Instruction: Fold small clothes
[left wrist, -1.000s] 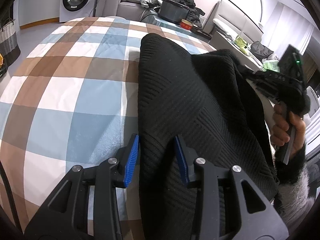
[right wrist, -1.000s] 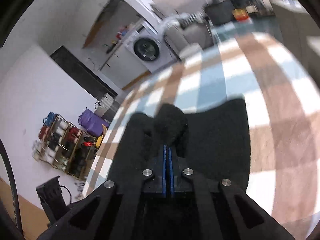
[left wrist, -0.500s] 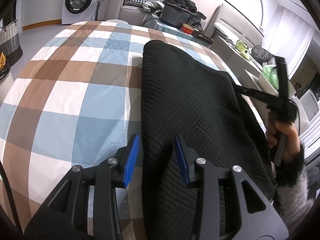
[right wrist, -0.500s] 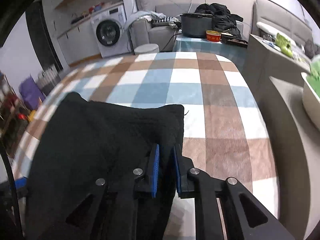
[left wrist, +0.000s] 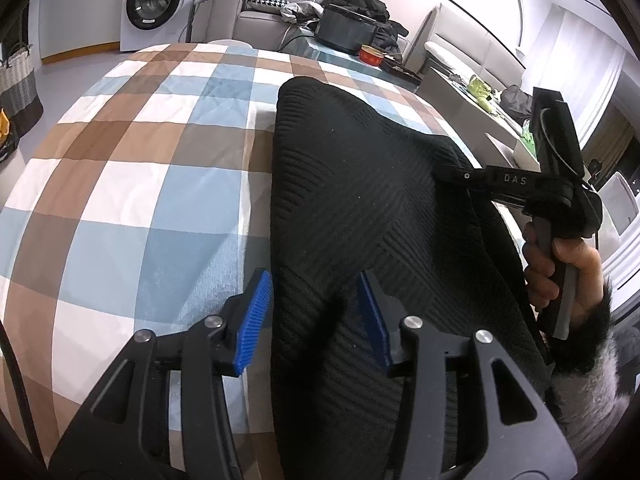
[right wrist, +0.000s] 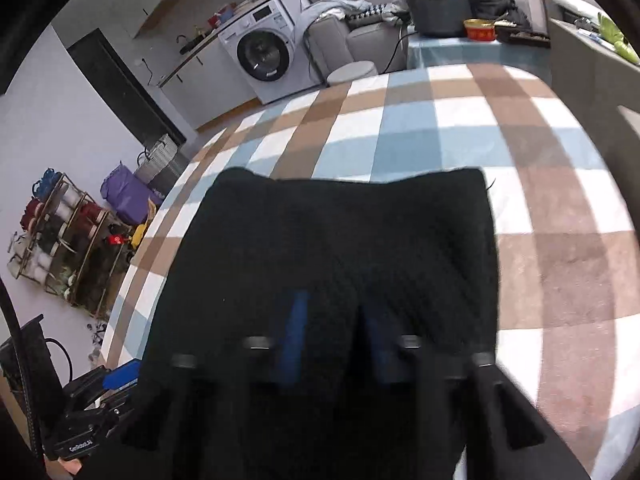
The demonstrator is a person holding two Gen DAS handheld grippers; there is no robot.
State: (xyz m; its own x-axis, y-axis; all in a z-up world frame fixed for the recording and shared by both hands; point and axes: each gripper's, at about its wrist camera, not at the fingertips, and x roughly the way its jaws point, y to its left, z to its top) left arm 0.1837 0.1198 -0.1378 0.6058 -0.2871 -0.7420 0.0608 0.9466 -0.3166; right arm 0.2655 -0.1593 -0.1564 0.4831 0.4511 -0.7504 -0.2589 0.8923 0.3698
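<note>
A black ribbed knit garment (left wrist: 360, 184) lies folded lengthwise on the checked blanket (left wrist: 132, 184). My left gripper (left wrist: 314, 316) straddles the garment's near left edge. Its jaws are opening, and the blue pads (left wrist: 254, 318) stand off the cloth between them. In the right wrist view the garment (right wrist: 352, 240) fills the middle. My right gripper (right wrist: 335, 340) hovers low over it, blurred, with its jaws apart and closing and nothing pinched. The left wrist view shows the right gripper (left wrist: 454, 175) held by a hand (left wrist: 560, 268) at the garment's right edge.
The blanket covers a bed. Behind it stand a washing machine (left wrist: 154, 4), a grey sofa (left wrist: 248, 20) with clothes, and a side table with a dark pot (left wrist: 346, 32) and a red tin (left wrist: 371, 55). A wire rack of spools (right wrist: 60, 240) stands on the floor at left.
My right gripper let go of the bunched cloth it pinched and swung over the garment, jaws now parted. The left jaws have widened around the garment's edge, and the hand has stayed put.
</note>
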